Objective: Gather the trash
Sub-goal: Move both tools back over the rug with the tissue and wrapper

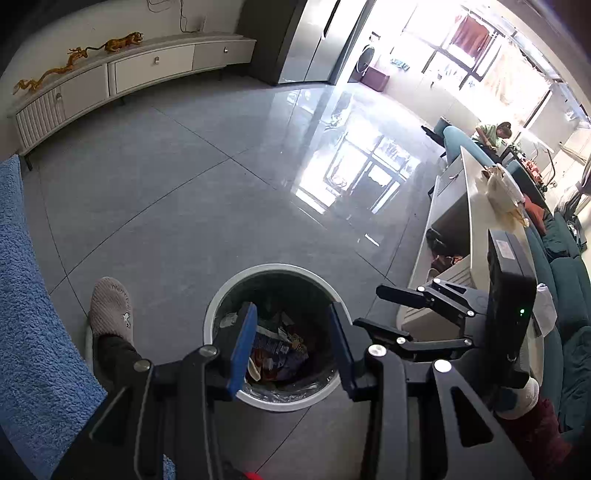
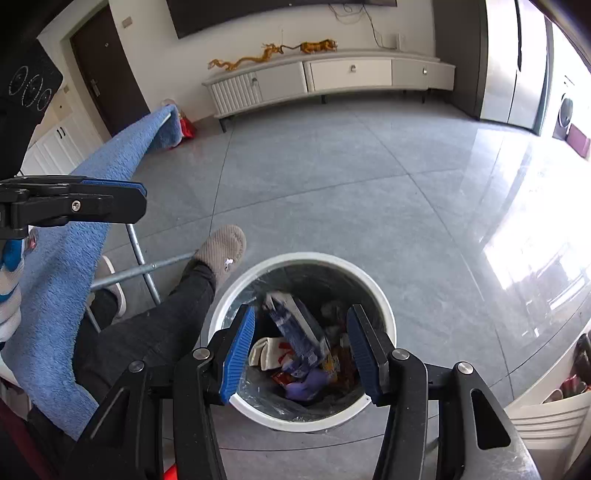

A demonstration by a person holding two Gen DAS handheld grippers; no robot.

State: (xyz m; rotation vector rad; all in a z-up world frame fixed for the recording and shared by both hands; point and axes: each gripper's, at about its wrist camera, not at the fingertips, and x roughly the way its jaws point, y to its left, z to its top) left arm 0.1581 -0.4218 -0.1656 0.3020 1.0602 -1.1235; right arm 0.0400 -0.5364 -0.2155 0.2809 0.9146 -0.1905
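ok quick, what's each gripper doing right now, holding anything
Left gripper: open, empty, above the trash bin.
Right gripper: open, gripping nothing, blue carton in the bin below.

Place: a home, in the living room.
Floor: big shiny grey tiles (image 1: 192, 177) with sunlight on them.
Wall side: a long white TV cabinet (image 2: 332, 79) with drawers, a dark screen (image 2: 280, 14) above it, and golden dragon and tiger figures (image 2: 273, 55) on top.
Seats: a green sofa (image 1: 569, 266) beside a white coffee table (image 1: 476, 206).
Door: a dark brown door (image 2: 107, 74).
Feet: a soft slipper (image 2: 223, 249).
Window: clothes (image 1: 469, 35) hang drying.
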